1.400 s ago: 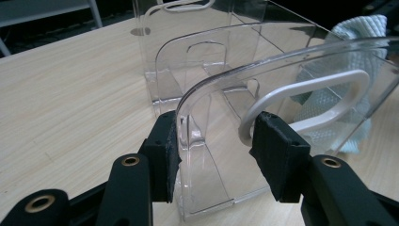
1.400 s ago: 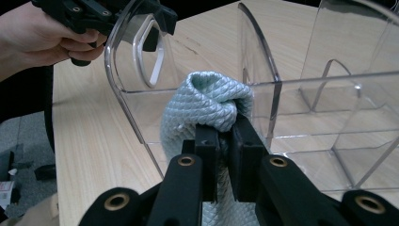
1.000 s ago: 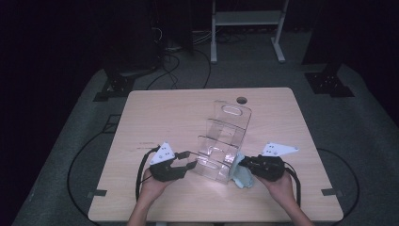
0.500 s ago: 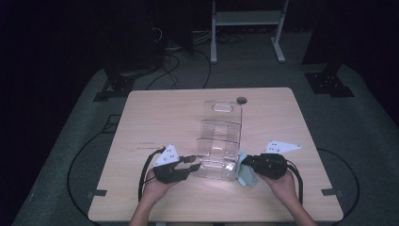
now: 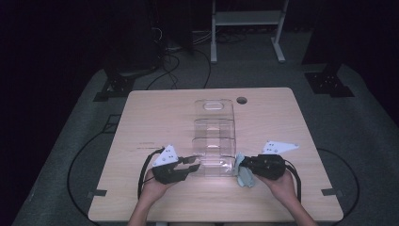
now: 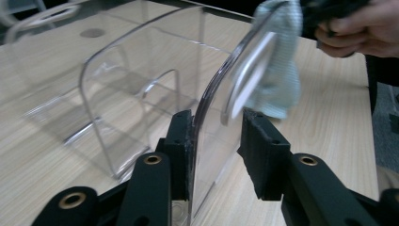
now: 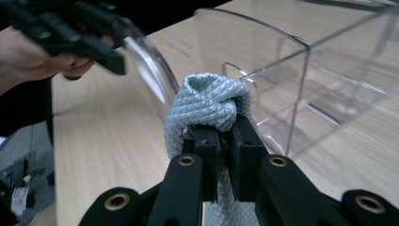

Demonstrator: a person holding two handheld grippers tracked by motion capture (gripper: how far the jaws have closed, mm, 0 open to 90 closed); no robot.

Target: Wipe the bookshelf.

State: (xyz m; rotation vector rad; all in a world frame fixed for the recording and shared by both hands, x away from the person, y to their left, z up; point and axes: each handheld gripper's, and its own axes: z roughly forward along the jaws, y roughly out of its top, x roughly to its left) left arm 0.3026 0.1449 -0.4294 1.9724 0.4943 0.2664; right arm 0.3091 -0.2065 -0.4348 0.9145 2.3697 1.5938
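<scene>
A clear acrylic organizer (image 5: pixel 214 134) with several compartments lies on the wooden table (image 5: pixel 155 117). My left gripper (image 5: pixel 194 165) is at its near left corner. In the left gripper view the left gripper (image 6: pixel 216 136) is shut on the curved clear wall (image 6: pixel 207 108), which stands between its pads. My right gripper (image 5: pixel 244 165) is at the near right corner, shut on a bunched pale blue cloth (image 5: pixel 243 175). The right gripper view shows the right gripper (image 7: pixel 226 136) pinching the cloth (image 7: pixel 211 101) against the organizer (image 7: pixel 291 61). The cloth (image 6: pixel 277 80) shows through the wall.
A round cable hole (image 5: pixel 242 100) sits in the table behind the organizer. Bare tabletop lies to the left, right and far side. Beyond the table are a dark floor with cables (image 5: pixel 179 61) and a white stand (image 5: pixel 244 19).
The organizer, raised and tilted a second ago, now lies flat on the table. My left gripper's jaws have come together on its near wall. The right gripper with the cloth has barely moved.
</scene>
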